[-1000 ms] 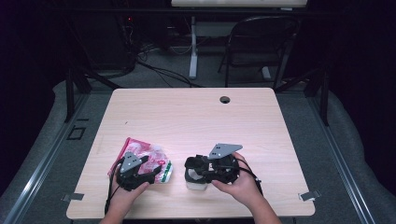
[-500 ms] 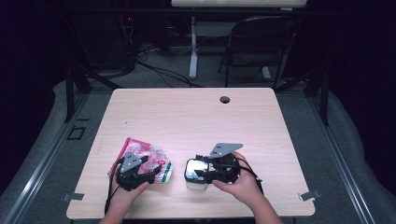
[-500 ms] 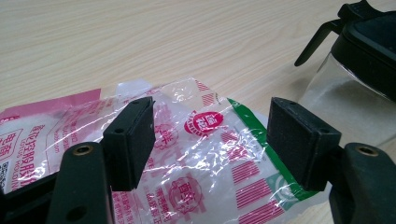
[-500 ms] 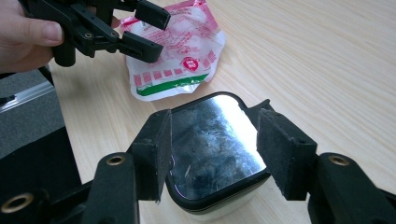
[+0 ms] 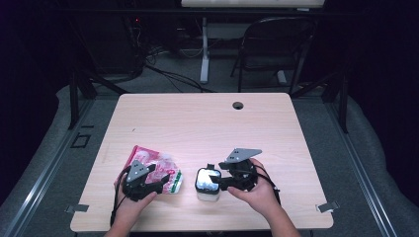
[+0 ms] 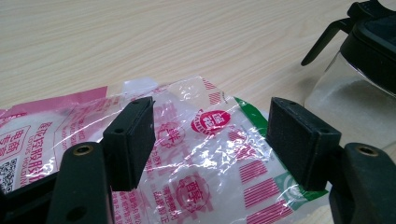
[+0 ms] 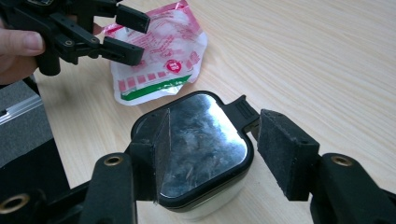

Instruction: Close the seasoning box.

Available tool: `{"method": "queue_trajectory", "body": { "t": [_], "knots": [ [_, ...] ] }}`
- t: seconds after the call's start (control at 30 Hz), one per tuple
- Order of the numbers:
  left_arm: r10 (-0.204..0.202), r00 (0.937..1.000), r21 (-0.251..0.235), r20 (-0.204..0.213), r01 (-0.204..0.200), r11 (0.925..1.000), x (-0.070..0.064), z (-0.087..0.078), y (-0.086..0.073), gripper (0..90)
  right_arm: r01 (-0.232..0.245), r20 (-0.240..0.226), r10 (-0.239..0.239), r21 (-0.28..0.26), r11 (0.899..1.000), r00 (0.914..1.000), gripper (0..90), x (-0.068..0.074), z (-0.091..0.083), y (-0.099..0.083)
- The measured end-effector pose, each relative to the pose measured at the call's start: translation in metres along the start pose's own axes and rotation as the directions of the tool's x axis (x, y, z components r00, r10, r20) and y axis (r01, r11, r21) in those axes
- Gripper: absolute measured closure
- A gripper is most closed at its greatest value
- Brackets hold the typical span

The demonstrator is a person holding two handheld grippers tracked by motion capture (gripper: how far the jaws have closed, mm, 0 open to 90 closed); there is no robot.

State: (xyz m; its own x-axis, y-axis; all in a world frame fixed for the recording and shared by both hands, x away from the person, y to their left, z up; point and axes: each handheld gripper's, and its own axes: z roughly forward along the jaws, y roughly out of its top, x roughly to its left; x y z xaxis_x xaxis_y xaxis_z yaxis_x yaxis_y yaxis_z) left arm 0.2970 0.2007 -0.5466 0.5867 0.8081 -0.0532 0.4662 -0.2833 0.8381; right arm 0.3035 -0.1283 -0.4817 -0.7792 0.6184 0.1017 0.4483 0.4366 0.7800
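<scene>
My left tool (image 6: 210, 140) hovers spread over the soft, crinkly packet (image 6: 205, 182); right tool (image 7: 210, 154) spread around the rigid jar (image 7: 201, 149). Grip its sides; the glossy lid looks slippery.

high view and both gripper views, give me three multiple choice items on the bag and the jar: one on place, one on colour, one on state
1. Where does the plastic bag lie?
A. at the table's far edge by the round hole
B. on the near left part of the table, beside the jar
C. on the chair

2. What colours is the bag's print?
A. blue and yellow
B. black only
C. pink-red with a green band

3. How do the left gripper's jaws stand?
A. open above the bag
B. shut on the jar
C. shut on the bag

Key: 1 B, the high view shows the bag left of the jar near the person. 2 C, both gripper views show pink-red marks and a green strip. 3 A, the left gripper view shows a wide gap between the jaws with the bag lying beyond them.
</scene>
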Motion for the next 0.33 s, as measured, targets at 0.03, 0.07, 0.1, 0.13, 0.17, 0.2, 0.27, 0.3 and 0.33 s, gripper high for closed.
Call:
{"method": "queue_trajectory", "body": {
  "t": [0.03,0.07,0.1,0.13,0.17,0.2,0.27,0.3,0.33],
  "knots": [
    [0.002,1.0,0.001,-0.002,-0.002,1.0,0.0005,-0.0001,0.0,32.4,-0.002,0.003,0.002,-0.002,1.0,1.0,44.1,-0.001,-0.0002,-0.0002],
    [0.001,1.0,0.0,-0.004,-0.001,1.0,0.0009,-0.0002,0.0,32.4,-0.007,0.005,0.007,-0.004,1.0,1.0,44.1,-0.0018,-0.0002,-0.0005],
    [-0.001,1.0,-0.002,-0.004,0.001,1.0,0.0013,-0.0002,-0.0001,32.4,-0.012,0.011,0.012,-0.003,1.0,0.9999,44.1,-0.0024,-0.0004,-0.0007],
    [-0.003,1.0,-0.001,-0.004,0.003,1.0,0.0016,-0.0003,-0.0001,32.4,-0.015,0.017,0.015,-0.003,1.0,0.9997,44.1,-0.0033,-0.0005,-0.001],
    [-0.006,1.0,0.0,-0.006,0.006,1.0,0.0018,-0.0005,0.0,32.4,-0.024,0.02,0.024,-0.005,1.0,0.9995,44.0,-0.0038,-0.0007,-0.0013],
    [-0.008,1.0,0.0,-0.004,0.008,1.0,0.0022,-0.0006,-0.0001,32.3,-0.029,0.025,0.029,-0.01,1.0,0.9993,44.0,-0.0044,-0.0008,-0.0015],
    [-0.008,1.0,-0.001,-0.005,0.008,1.0,0.0034,-0.0009,0.0,32.4,-0.032,0.034,0.033,-0.01,0.999,0.9989,43.8,-0.0061,-0.0018,-0.0014],
    [-0.014,0.9999,-0.003,-0.006,0.014,0.9999,0.0038,-0.001,0.0,32.6,-0.037,0.036,0.037,-0.016,0.999,0.9986,43.3,-0.0067,-0.0022,-0.0015],
    [-0.015,0.9999,-0.001,-0.007,0.015,0.9999,0.0044,-0.0014,0.0002,32.6,-0.041,0.043,0.041,-0.02,0.999,0.9982,42.7,-0.0074,-0.0026,-0.0016]
  ]
}}
